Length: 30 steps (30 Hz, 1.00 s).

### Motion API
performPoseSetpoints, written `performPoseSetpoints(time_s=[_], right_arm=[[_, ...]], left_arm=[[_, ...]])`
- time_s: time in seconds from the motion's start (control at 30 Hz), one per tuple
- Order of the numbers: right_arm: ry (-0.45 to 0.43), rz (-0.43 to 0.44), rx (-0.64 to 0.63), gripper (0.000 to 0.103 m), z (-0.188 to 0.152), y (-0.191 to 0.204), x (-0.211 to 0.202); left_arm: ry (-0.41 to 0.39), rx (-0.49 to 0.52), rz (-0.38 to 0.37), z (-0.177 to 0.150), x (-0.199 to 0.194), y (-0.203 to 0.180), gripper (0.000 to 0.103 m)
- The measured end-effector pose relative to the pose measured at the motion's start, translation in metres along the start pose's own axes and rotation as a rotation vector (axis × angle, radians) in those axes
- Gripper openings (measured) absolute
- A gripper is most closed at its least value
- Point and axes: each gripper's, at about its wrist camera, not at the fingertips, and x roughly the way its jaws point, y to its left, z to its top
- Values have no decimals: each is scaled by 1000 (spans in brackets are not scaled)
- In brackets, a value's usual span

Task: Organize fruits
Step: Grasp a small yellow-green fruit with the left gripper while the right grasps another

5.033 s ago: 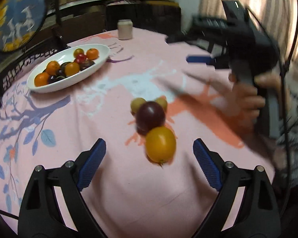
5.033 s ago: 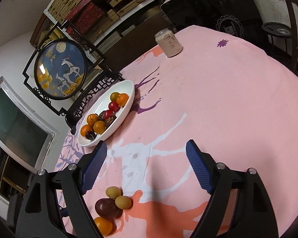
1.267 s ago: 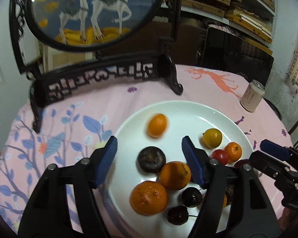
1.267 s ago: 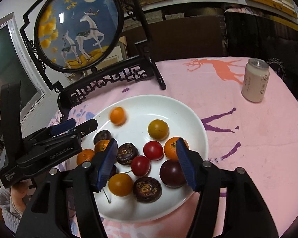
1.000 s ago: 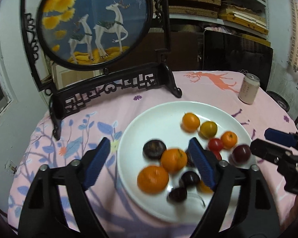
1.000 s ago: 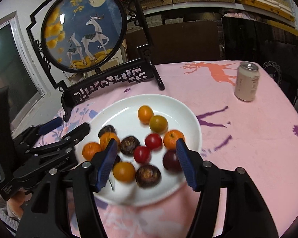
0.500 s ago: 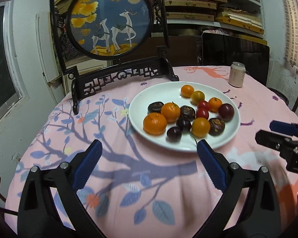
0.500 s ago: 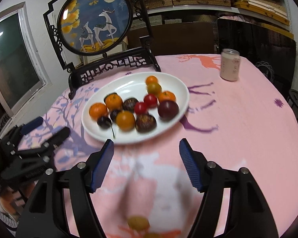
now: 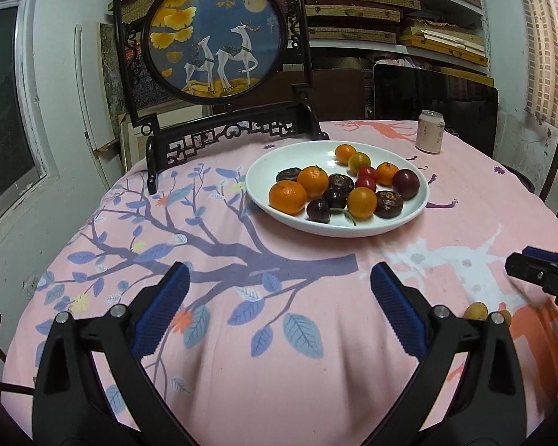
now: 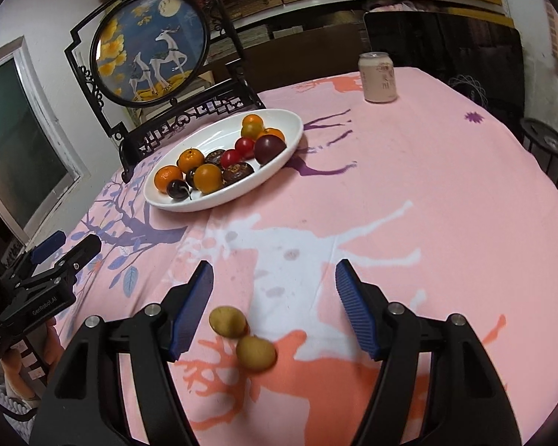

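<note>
Left wrist: pink printed cloth (image 9: 279, 334) on round table, shelves behind. Oval plate (image 9: 264, 171) of fruit, long axis left-right. Left gripper (image 9: 279, 301) spread wide, empty. Two yellow fruits (image 9: 475, 310) half hidden by finger.

Right wrist: right gripper (image 10: 273, 299) spread, empty; yellow fruits (image 10: 227, 321) touching, between fingers. Plate (image 10: 297, 122) far left; can (image 10: 379, 78) beyond.

Tablecloth (image 9: 316, 390): pink, printed with a purple-grey branch and blue leaves toward its left edge, white and orange deer shapes toward the right. Plate (image 9: 264, 171): plain white, carrying orange mandarins (image 9: 287, 197), red cherry tomatoes (image 9: 366, 177), a dark purple plum (image 9: 405, 183) and brown-black fruits; two yellow-olive fruits (image 10: 227, 321) lie on the orange print near the cloth's front edge. Gripper pads (image 9: 162, 314): ribbed blue on black frames; can (image 9: 430, 136): pale pink; round screen (image 9: 214, 37): dark blue with white deer and yellow leaves, black carved frame.
</note>
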Motion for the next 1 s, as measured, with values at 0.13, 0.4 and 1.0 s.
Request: performPoseSetpoints(time_s=[0.13,0.4,1.0], right_arm=[[6,11,11,69,-5,-2,-4],[56,21,-23,69,-18,3,-3],[137,12,-191,51,-35,10,-8]], left_arm=[[6,-20,-3,-1,0,4,100],[10,-10,-1,-2,1,2,100],[52,23,7,-7,11,-5,100]])
